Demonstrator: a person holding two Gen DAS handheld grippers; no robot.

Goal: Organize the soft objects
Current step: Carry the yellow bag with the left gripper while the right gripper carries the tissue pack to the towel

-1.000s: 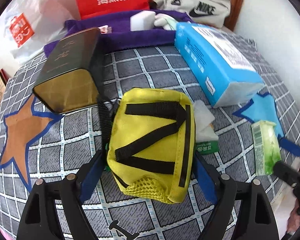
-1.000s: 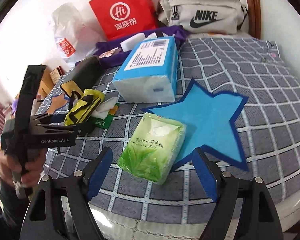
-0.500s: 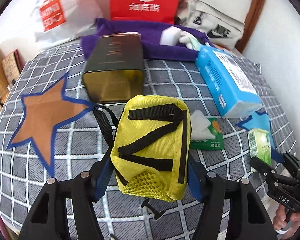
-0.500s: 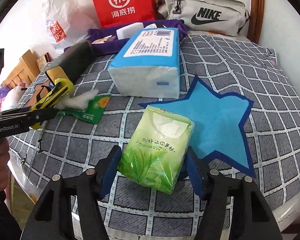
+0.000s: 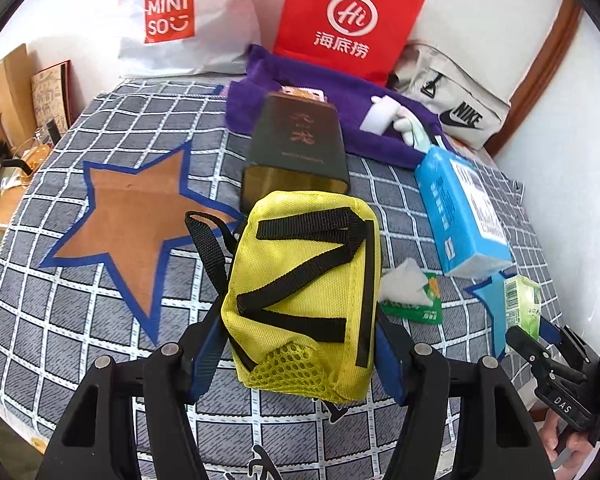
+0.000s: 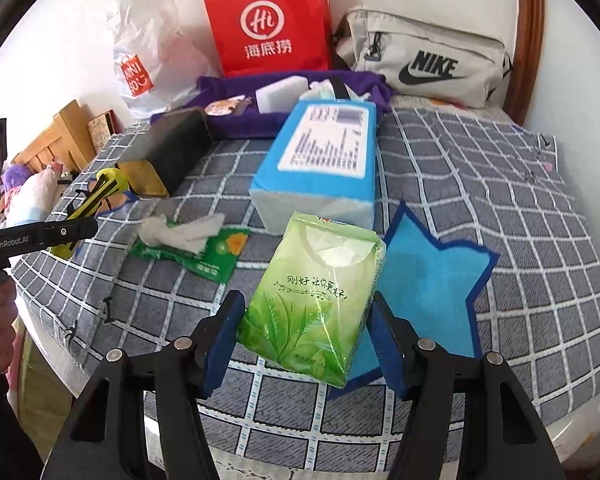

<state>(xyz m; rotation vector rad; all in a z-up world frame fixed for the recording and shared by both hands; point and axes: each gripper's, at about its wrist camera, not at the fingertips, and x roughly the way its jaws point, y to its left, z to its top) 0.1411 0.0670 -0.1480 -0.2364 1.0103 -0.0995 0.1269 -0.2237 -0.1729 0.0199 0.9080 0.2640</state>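
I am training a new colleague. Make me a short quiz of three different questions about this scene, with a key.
1. True or false: the left gripper is closed on the yellow pouch.
2. Multiple choice: what is between the fingers of the right gripper? A) a red bag B) the green tissue pack C) a grey Nike bag
3. Fill in: the torn green wrapper with white tissue lies on the ____ bedsheet.

Key: 1 true; 2 B; 3 checked
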